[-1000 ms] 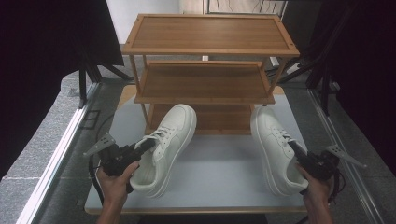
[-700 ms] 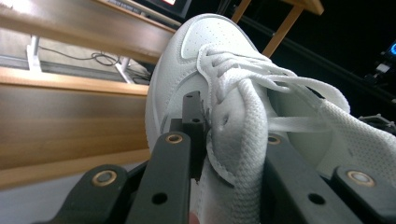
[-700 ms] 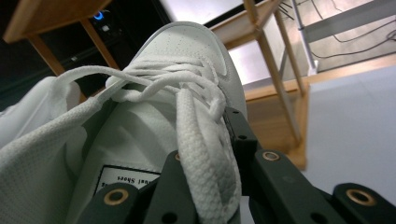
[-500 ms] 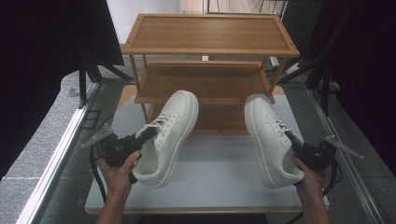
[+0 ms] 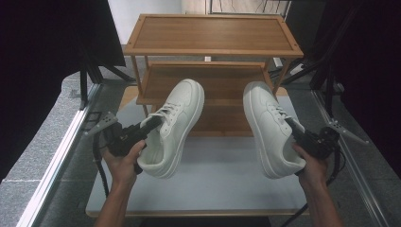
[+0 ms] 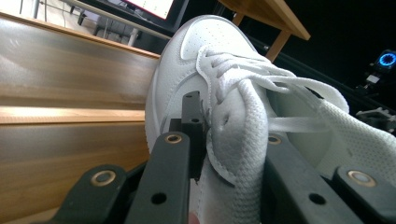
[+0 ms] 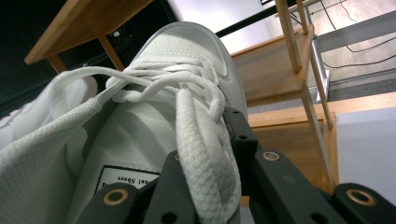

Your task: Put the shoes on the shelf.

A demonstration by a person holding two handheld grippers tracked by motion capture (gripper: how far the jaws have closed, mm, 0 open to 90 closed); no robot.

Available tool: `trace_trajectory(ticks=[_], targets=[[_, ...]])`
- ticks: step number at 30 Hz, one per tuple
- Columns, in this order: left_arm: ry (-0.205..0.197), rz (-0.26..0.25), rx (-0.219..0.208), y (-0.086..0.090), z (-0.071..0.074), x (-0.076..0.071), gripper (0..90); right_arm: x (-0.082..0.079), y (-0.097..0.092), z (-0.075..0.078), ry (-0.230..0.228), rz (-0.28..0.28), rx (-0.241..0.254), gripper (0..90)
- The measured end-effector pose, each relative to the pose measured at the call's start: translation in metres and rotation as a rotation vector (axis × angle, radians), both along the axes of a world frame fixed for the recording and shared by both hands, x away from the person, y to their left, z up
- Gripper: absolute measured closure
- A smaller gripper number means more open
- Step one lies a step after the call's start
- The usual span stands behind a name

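The left claw [image 5: 153, 124] pinches the side of the left shoe [image 5: 175, 125]. The right claw [image 5: 289, 125] pinches the right shoe [image 5: 269, 123], both in front of the shelf [image 5: 213, 49].

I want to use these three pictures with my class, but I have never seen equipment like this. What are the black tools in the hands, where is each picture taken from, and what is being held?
No robot is here: a person holds a hand-held clamp with two black jaws in each hand. The high view looks down from above the person's side of the grey table, forearms entering from the bottom. There the left gripper and the right gripper each carry a white sneaker in the air, toes pointing at the wooden shoe rack at the far end of the table.

The other two pictures come from small cameras riding on the clamps, looking along the jaws. In the left gripper view the jaws pinch the left shoe at its side wall beside the laces. In the right gripper view they pinch the right shoe at the same kind of spot.
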State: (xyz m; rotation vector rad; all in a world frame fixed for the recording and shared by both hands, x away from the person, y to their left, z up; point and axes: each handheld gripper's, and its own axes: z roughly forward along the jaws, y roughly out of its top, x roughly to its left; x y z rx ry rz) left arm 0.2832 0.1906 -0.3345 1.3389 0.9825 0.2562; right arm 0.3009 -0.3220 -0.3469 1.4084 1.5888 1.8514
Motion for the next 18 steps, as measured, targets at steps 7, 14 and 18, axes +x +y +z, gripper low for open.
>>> trace_trajectory(ticks=[7, 14, 18], targets=[[0.003, 0.006, 0.027, -0.002, 0.008, 0.016, 80.6, 0.008, 0.011, 0.021, 0.009, 0.004, -0.006, 83.4], [0.013, 0.003, 0.01, -0.007, 0.012, 0.025, 80.7, 0.018, 0.021, 0.032, 0.006, -0.011, -0.02, 83.3], [0.018, 0.003, -0.012, -0.009, 0.016, 0.028, 80.7, 0.024, 0.025, 0.033, 0.02, -0.015, 0.002, 83.3]])
